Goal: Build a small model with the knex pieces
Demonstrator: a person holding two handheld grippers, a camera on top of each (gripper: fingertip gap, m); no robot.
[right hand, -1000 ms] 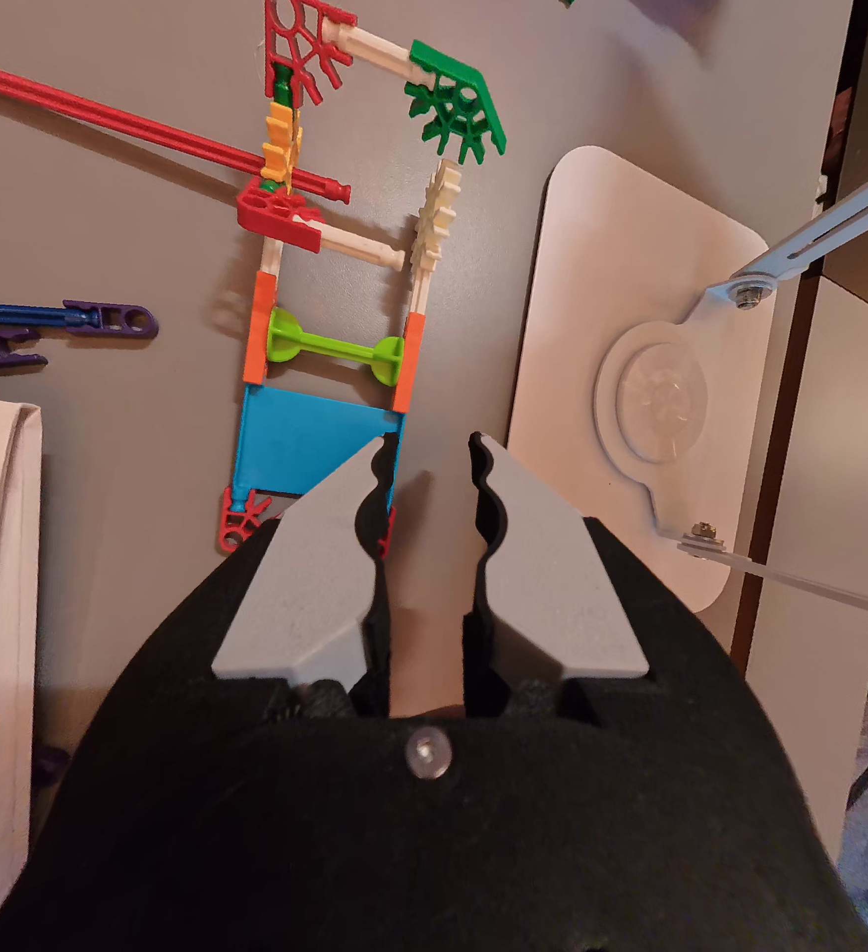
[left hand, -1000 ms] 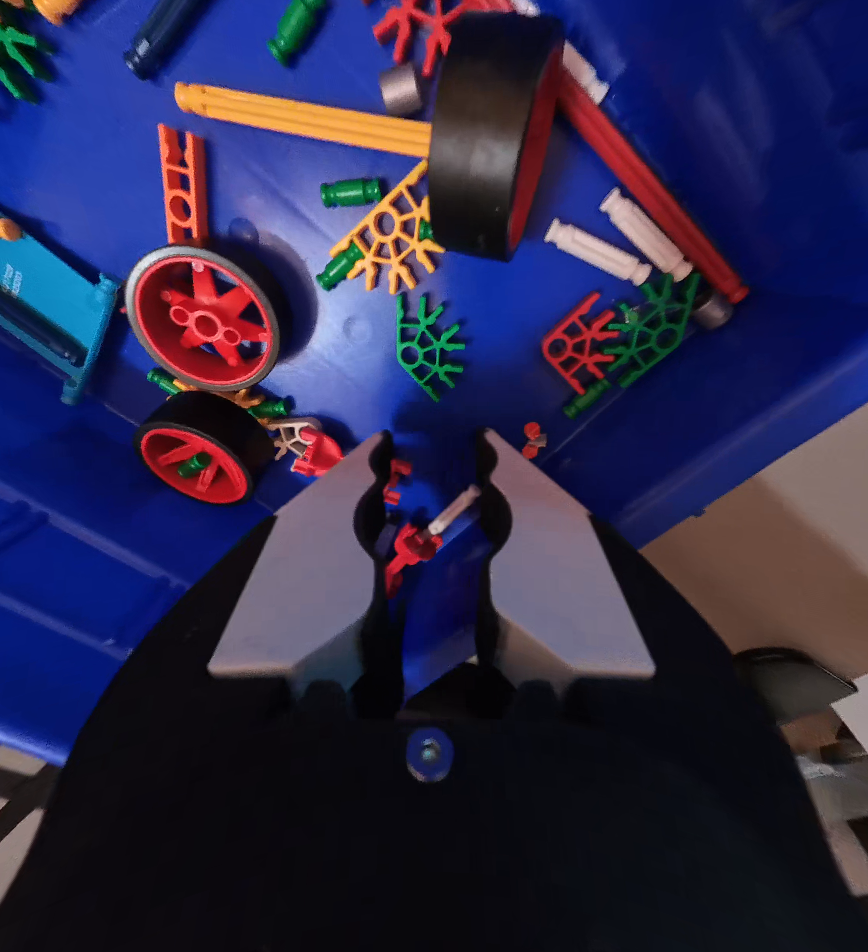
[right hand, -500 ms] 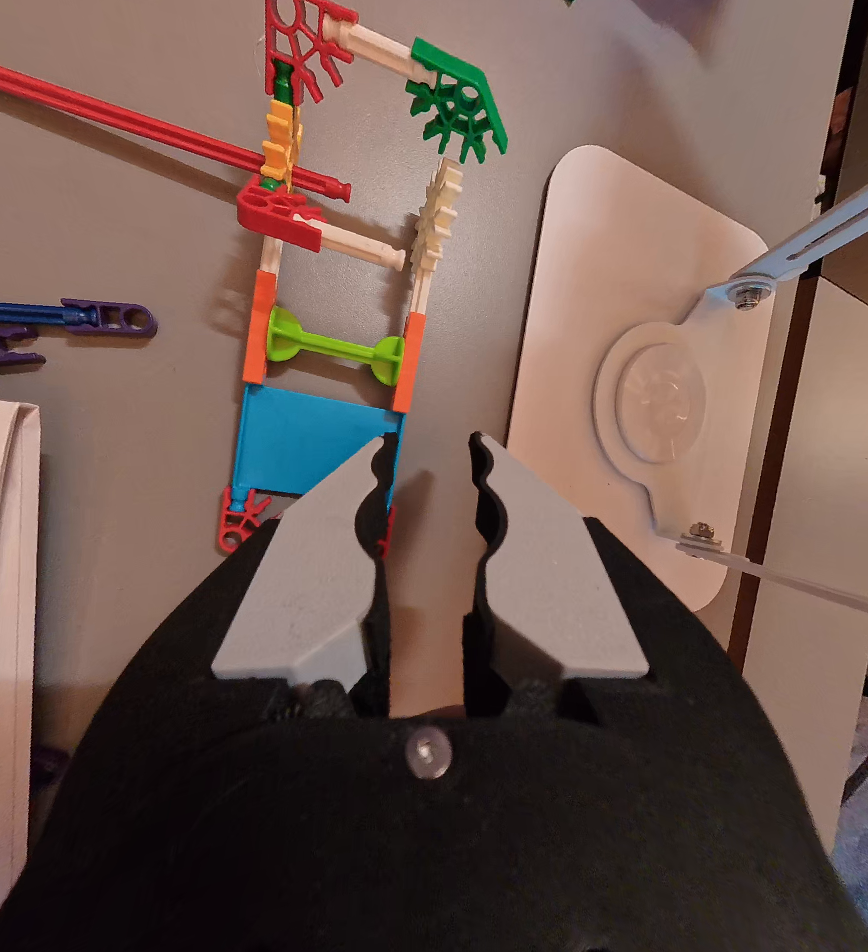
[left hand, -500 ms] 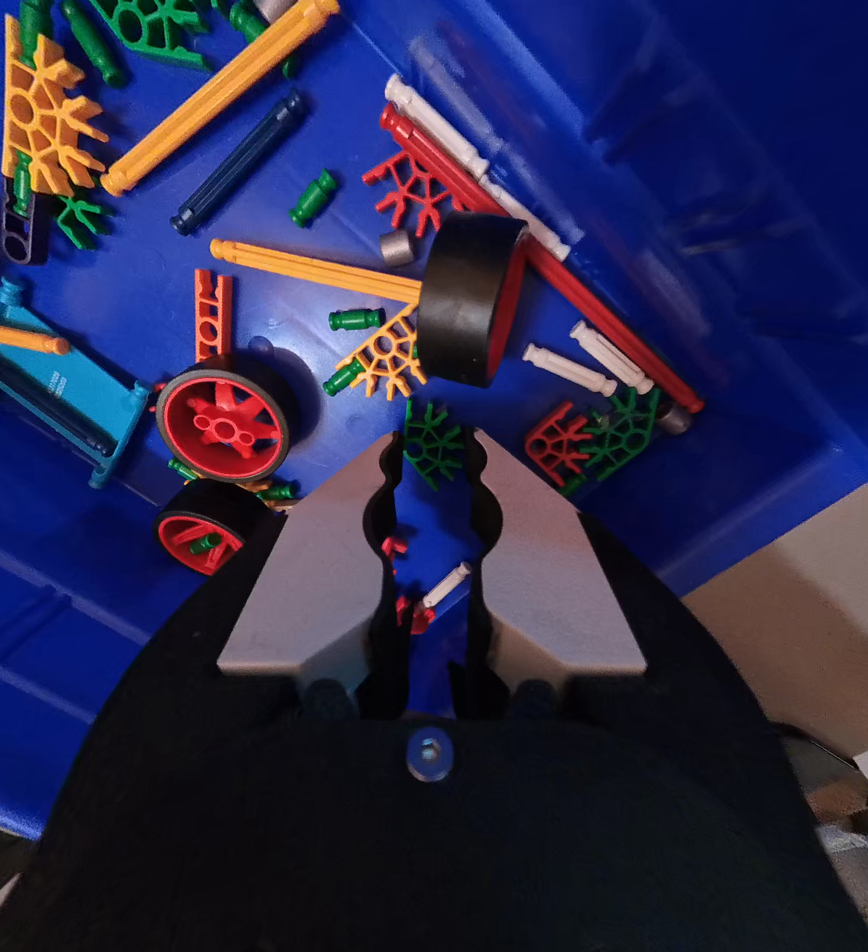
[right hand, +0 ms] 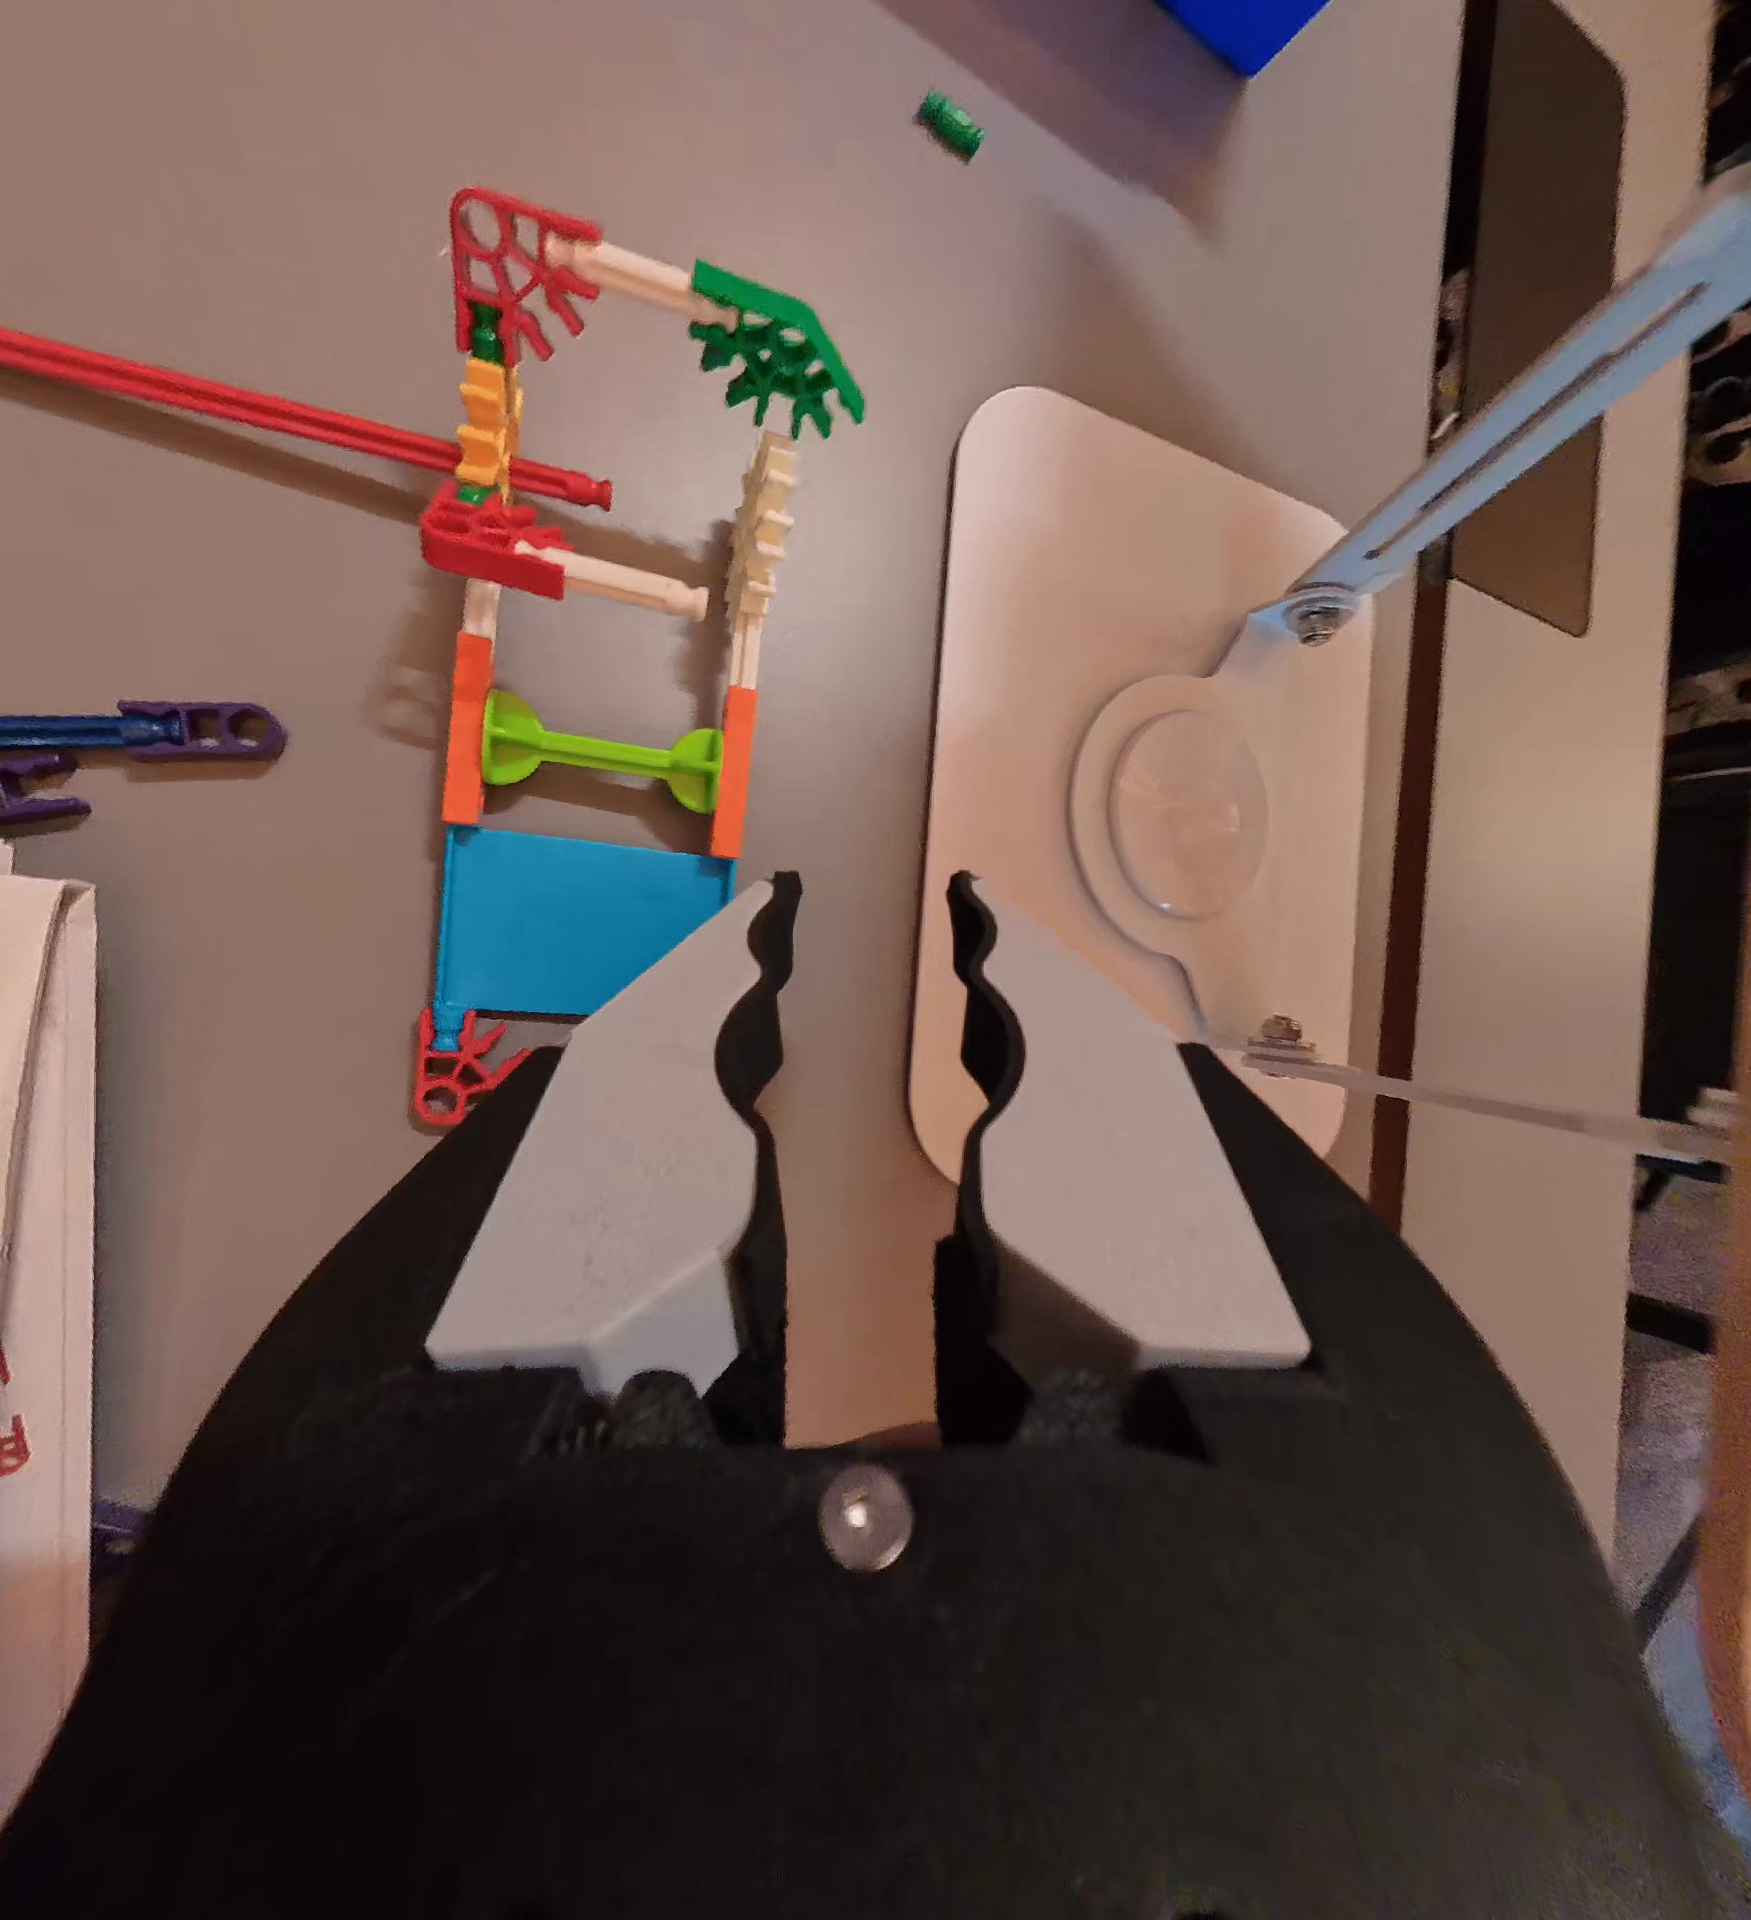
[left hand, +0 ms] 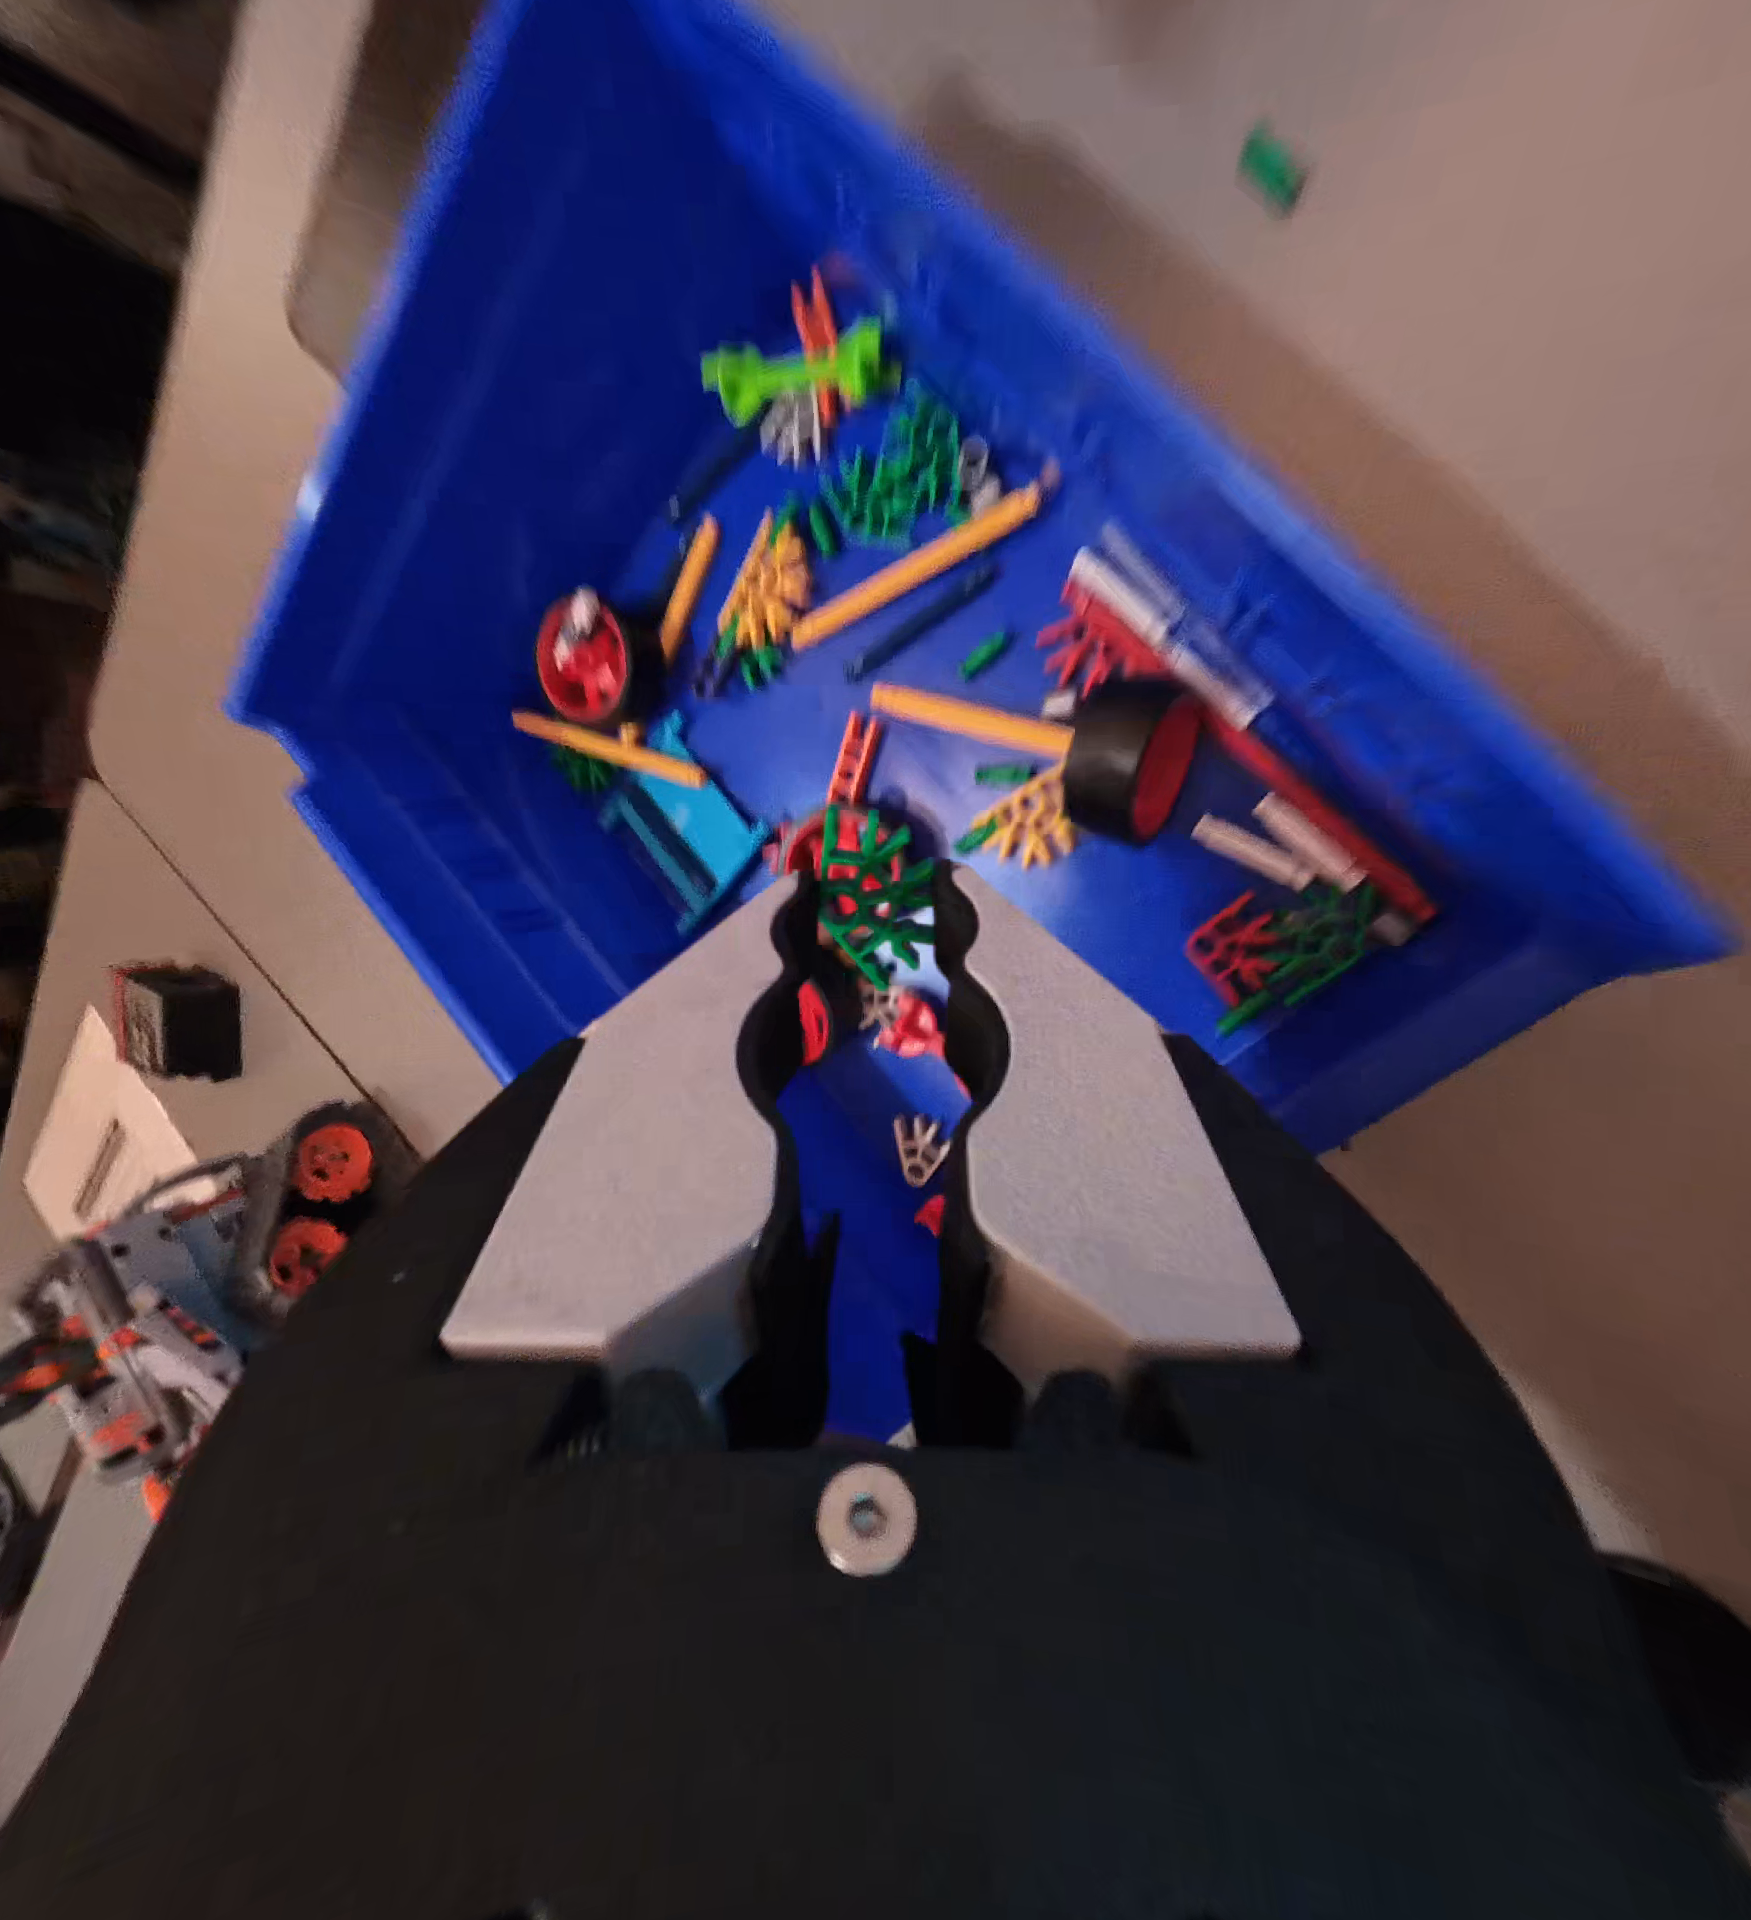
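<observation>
Beige counter underneath; left tool pinching green connector above blue bin. Right tool gaping, empty, just beside toy frame lying lengthwise ahead-left.

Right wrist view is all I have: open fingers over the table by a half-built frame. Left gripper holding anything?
Observer: Yes. The left gripper is shut on a green connector, pinched at the fingertips.
Operator: Where is it?
Observer: Raised above a blue bin of loose rods, wheels and connectors. The picture is blurred.
Operator: Anything beside the bin?
Observer: A grey toy vehicle with orange wheels, lower left in that view.
</observation>
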